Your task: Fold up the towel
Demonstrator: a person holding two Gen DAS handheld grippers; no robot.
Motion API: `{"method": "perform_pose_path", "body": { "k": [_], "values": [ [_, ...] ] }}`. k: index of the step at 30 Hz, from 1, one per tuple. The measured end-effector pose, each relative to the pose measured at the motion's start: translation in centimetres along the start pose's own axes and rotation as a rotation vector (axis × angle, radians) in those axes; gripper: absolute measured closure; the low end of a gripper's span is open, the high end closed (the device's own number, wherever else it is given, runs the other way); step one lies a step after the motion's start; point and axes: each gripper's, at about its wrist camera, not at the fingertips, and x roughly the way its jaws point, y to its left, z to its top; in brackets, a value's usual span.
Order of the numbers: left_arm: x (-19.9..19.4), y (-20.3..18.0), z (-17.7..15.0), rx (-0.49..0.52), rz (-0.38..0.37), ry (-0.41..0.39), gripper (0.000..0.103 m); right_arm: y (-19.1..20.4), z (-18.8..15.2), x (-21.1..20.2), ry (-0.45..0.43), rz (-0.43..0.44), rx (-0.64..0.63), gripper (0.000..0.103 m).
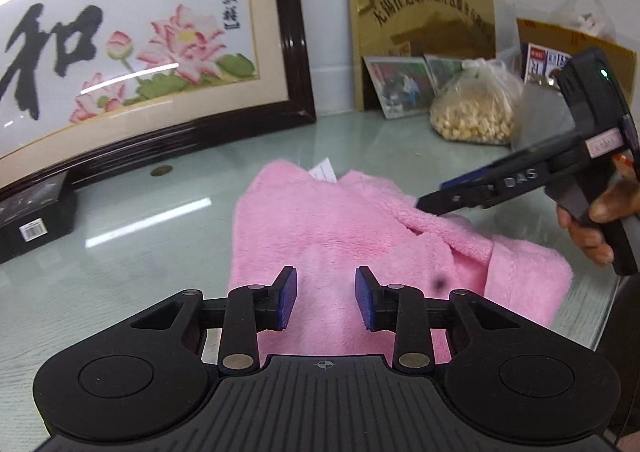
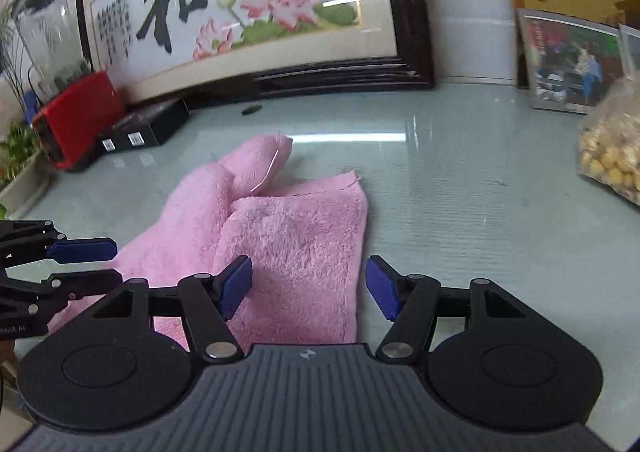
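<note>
- Fluffy pink towel lying rumpled, partly folded, on the glossy glass desk.
- Left claw hovering above towel, blue ribbed pads apart.
- Right claw hovering at towel's edge, pads apart.

Bare glass table right of towel, framed picture behind

A rumpled pink towel is spread on the glass tabletop. The left gripper is held agape above it. The right gripper is held at its folded edge.
</note>
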Motion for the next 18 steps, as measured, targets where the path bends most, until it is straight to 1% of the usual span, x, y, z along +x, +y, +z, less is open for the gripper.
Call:
{"method": "perform_pose_path", "body": {
  "k": [3,4,5,6,7,8,9,10,11,12,14,16,17,18],
  "values": [
    [0.4,-0.2,-0.4,0.006,-0.006,0.011,0.065,0.6,0.5,1.4,0.026,-0.038,-0.038,0.041],
    [0.5,-0.1,-0.5,0.003,-0.007,0.017,0.064,0.8,0.7,1.9,0.034,-0.051,-0.051,0.053],
    [0.7,-0.1,-0.6,-0.001,-0.006,0.023,0.063,1.0,0.9,2.3,0.043,-0.064,-0.064,0.079],
    [0.9,0.0,-0.8,-0.005,-0.001,0.033,0.061,1.2,1.1,2.8,0.051,-0.076,-0.077,0.091],
    [1.1,0.0,-0.8,-0.008,0.005,0.043,0.06,1.4,1.2,3.3,0.06,-0.089,-0.09,0.092],
    [1.9,0.0,-0.4,-0.012,0.031,0.077,0.058,1.5,0.2,3.1,0.051,-0.119,-0.103,0.094],
    [2.0,-0.1,-0.5,-0.015,0.051,0.07,0.051,1.6,-1.0,2.9,0.04,-0.15,-0.117,0.095],
    [2.0,-0.1,-0.5,-0.015,0.071,0.074,0.045,1.7,-1.1,2.9,0.025,-0.201,-0.14,0.096],
    [2.0,-0.1,-0.4,-0.017,0.085,0.08,0.043,1.4,-1.1,2.9,0.02,-0.229,-0.141,0.096],
    [2.1,-0.1,-0.2,-0.022,0.096,0.086,0.039,1.0,-1.0,2.9,0.016,-0.253,-0.139,0.096],
    [2.2,-0.2,-0.1,-0.027,0.115,0.093,0.036,0.0,-0.8,2.8,0.008,-0.286,-0.11,0.096],
    [2.2,-0.2,-0.1,-0.029,0.128,0.094,0.031,-1.1,-0.8,2.2,-0.006,-0.349,-0.086,0.096],
    [2.2,-0.1,-0.2,-0.036,0.134,0.093,0.031,-1.7,-0.9,1.9,-0.01,-0.388,-0.083,0.096],
    [2.1,-0.2,-0.3,-0.043,0.137,0.091,0.031,-2.2,-1.1,1.4,-0.007,-0.408,-0.073,0.096]
  ]
}}
